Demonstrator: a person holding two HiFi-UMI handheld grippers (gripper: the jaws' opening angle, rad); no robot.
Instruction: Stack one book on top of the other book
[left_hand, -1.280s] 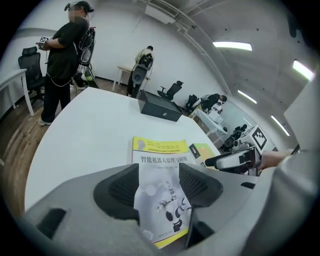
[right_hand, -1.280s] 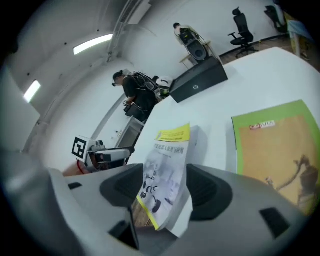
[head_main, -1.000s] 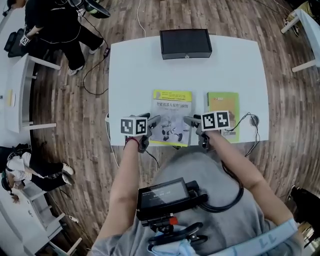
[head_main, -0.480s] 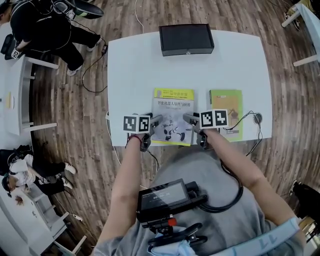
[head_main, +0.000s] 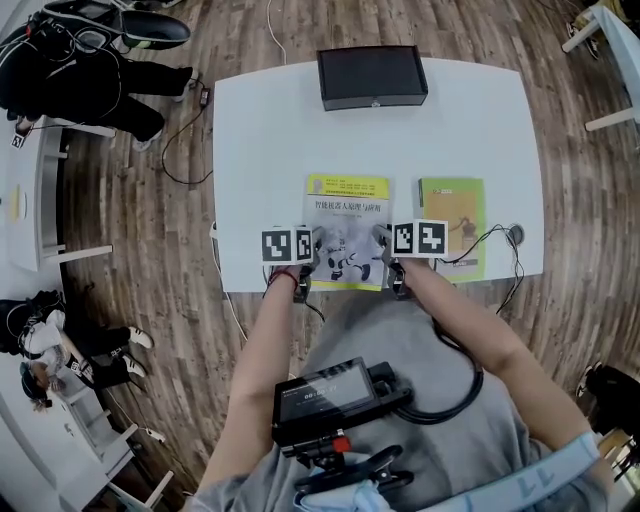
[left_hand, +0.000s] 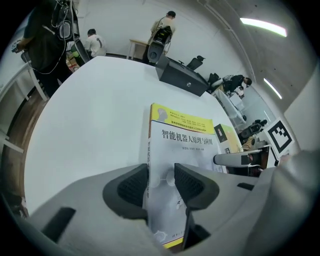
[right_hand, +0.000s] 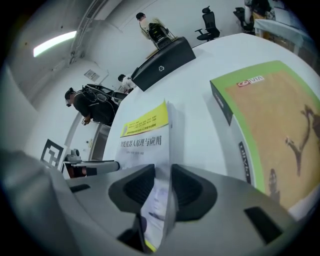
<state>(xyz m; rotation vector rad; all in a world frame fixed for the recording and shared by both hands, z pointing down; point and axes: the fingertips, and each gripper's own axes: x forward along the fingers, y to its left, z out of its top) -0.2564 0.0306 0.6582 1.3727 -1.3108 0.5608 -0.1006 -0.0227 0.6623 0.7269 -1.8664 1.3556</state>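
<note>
The white surface (head_main: 260, 130) carries a black case (head_main: 372, 76) at its far edge, well clear of the work. Nearer lie two books, side by side but apart: the yellow-and-white book (head_main: 345, 205) in the middle and the green book (head_main: 452, 210) to its right. The left gripper (head_main: 314, 248) and right gripper (head_main: 383, 240) sit at the yellow-and-white book's near side edges. Their fingers have just been closing and now pinch it, spine on the left, page edge on the right. A good lift probably means raising both sides evenly, then carrying the book level over the green book. A thin cable (head_main: 497, 232) runs by the green book's near right corner and could snag.
</note>
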